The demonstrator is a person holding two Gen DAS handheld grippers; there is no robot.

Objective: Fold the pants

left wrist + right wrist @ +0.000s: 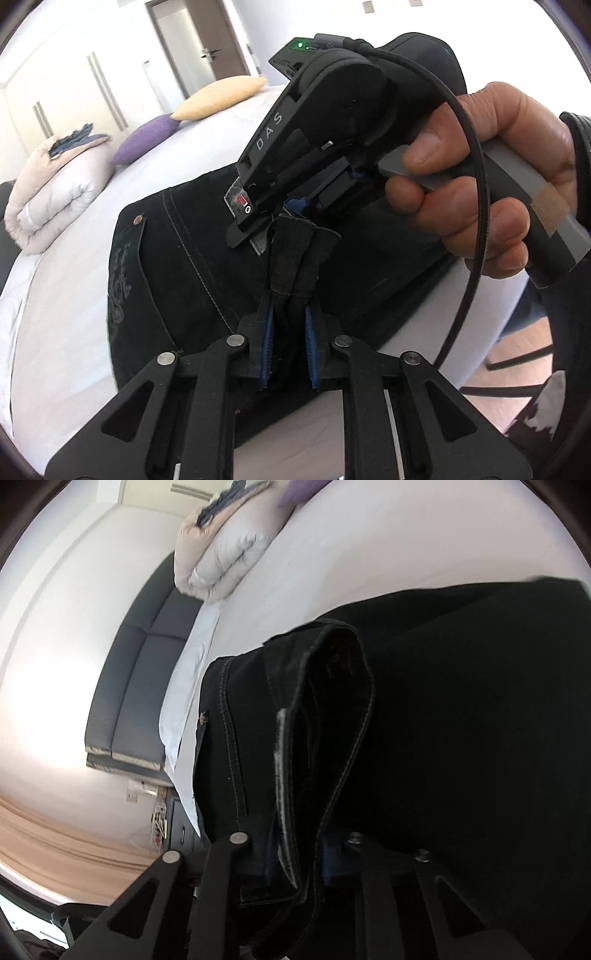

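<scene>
- Bed: white sheet, takes up most of both views. A folded quilt, a purple pillow and a yellow pillow sit at its far end.
- Pants: black denim with pale stitching, spread flat on the sheet near the bed's edge. A rivet and dark embroidery show on the left part in the left wrist view.
- Right gripper: seen from the left wrist camera, held in a hand with a dark sleeve at the wrist. It reaches down onto the pants. In its own view, a folded edge of the denim with a pale inner strip runs back between its fingers; the jaws stand narrow, clenched on that fabric.
- Left gripper: jaws nearly together, blue pads pinching two narrow black hems of the pants, which stick up beyond the fingertips.
- The two grippers hold fabric close to each other, right gripper's tips just beyond the left's pinched hems.
- Cable: black, loops from the right gripper's top past the hand.
</scene>
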